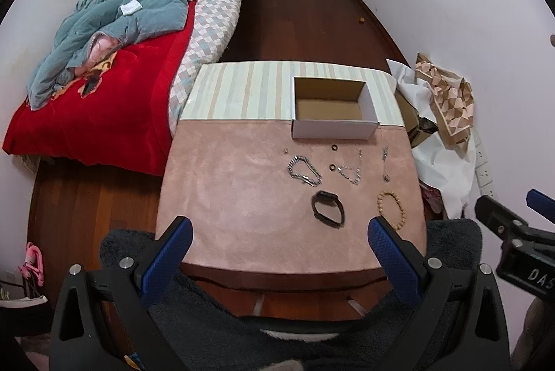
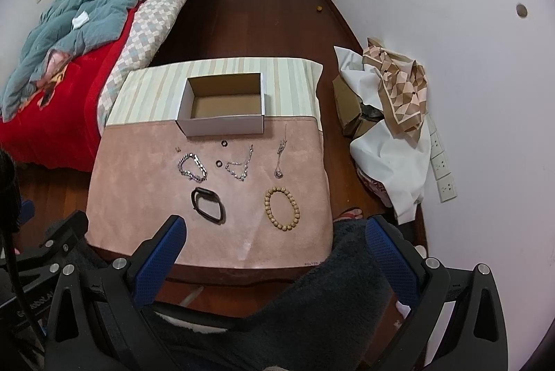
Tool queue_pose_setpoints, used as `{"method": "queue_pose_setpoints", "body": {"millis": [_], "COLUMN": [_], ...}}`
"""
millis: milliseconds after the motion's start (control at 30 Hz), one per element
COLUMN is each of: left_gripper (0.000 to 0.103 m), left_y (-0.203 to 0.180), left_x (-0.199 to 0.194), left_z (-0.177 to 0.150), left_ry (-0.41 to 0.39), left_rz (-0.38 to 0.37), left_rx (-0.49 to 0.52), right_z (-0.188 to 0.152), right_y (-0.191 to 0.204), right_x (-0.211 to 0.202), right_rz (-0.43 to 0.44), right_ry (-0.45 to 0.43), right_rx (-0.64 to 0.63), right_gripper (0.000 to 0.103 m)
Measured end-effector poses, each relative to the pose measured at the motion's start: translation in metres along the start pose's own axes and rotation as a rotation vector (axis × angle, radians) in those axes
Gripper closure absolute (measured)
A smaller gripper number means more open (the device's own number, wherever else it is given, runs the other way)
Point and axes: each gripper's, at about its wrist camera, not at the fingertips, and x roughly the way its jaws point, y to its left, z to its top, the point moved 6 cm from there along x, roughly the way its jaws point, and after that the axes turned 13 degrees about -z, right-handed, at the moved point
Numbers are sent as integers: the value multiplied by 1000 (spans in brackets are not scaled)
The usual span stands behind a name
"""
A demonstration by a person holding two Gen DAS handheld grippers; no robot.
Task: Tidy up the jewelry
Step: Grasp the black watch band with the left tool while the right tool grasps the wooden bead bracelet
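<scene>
1. My left gripper (image 1: 279,241) and right gripper (image 2: 275,241) hang short of the table's near edge, both spread wide, holding nothing.
2. Wooden bead bracelet (image 2: 282,208) and black band (image 2: 208,205) lie nearest.
3. Beyond: chain bracelets and a pendant (image 2: 280,156), long axis pointing at the box.
4. Open cardboard box (image 2: 222,128), far side, presumably the destination.

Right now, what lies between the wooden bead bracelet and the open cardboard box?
In the right wrist view, a thin silver pendant necklace lies stretched out between the wooden bead bracelet and the open cardboard box, on pink cloth.
</scene>
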Motion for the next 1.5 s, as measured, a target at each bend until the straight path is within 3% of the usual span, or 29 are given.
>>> {"method": "queue_pose_setpoints", "body": {"millis": [200,433,567,767,967,1067,1233,1333,1467,1500], "left_gripper": [0,0,0,0,4,23,30,45,95,98], "left_y": [18,41,42,29,19,17,7,0,-12,-13], "left_x": [44,126,173,232,267,280,286,285,282,283], "left_z": [16,20,8,-21,-37,-39,-34,-29,-21,-20], "left_ry": [-2,97,192,330,378,389,365,343,325,326], "left_rz": [89,172,160,68,3,-13,-24,-28,-35,-41], "left_rx": [4,14,16,12,-9,-12,16,40,68,68], "right_z": [10,15,2,-29,-50,-54,-60,-61,-58,-57], "right_y": [-1,-1,-2,-2,-4,-4,5,11,13,14], "right_x": [47,138,200,259,291,301,310,314,316,316], "right_rz": [-2,-56,-63,-64,-51,-36,-2,13,19,19], "right_ry": [40,138,230,348,403,417,429,425,422,418], "right_rx": [42,32,25,10,13,27,19,9,16,17], "right_gripper": [0,0,5,13,23,27,30,31,31,32]}}
